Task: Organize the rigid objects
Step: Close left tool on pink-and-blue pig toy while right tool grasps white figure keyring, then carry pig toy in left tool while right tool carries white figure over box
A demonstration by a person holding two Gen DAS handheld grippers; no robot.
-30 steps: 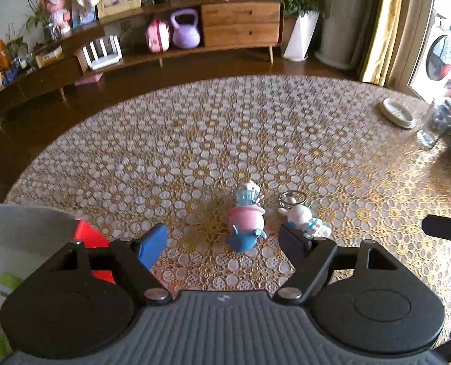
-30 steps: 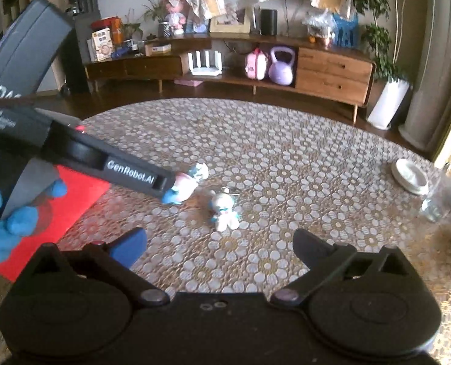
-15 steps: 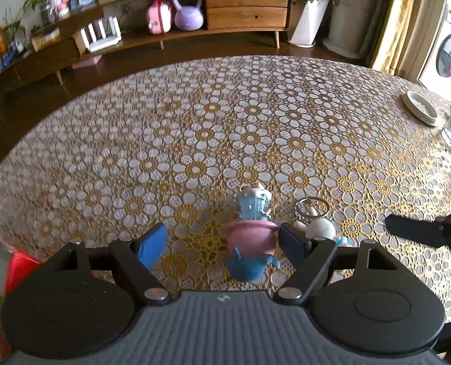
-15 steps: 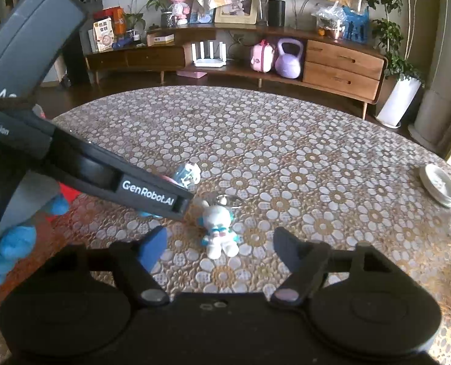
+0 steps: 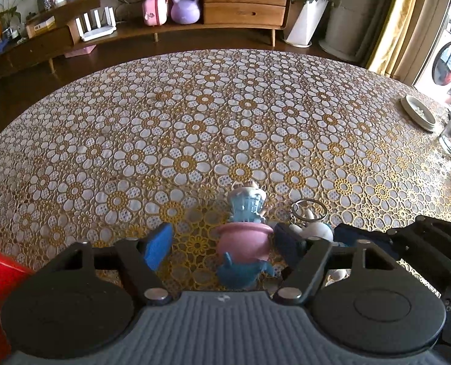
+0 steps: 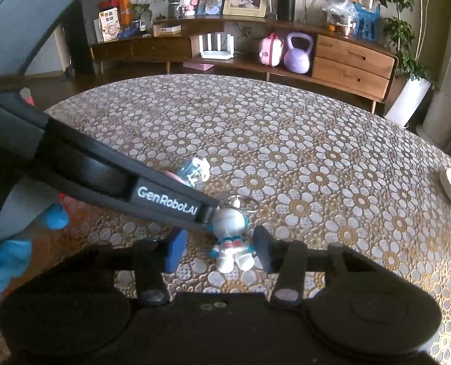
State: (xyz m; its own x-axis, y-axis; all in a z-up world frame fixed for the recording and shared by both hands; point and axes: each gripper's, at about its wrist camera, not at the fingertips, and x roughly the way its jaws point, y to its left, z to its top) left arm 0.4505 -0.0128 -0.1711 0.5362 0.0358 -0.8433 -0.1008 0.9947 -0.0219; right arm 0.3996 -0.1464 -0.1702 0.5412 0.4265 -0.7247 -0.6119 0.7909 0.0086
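Left gripper (image 6: pixel 208 213) crowding white figurine (image 6: pixel 230 237), pink figurine (image 5: pixel 243 240) just beside, tablecloth (image 5: pixel 195 115) beyond open

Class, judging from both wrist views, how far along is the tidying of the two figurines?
Nothing looks put away. Both tools are open: the left tool straddles the pink figurine, the right tool straddles the white figurine. Both figurines lie on the table. Gripping and placing remain.

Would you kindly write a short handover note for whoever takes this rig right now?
Left tool: open, straddling the pink-and-blue figurine, not yet closed on it.
Right tool: open around the white astronaut keychain; nothing held.
Both toys lie side by side on the floral tablecloth, close enough for the tools to crowd each other.
Done: nothing lifted.
Left: close, lift and put each toy away.
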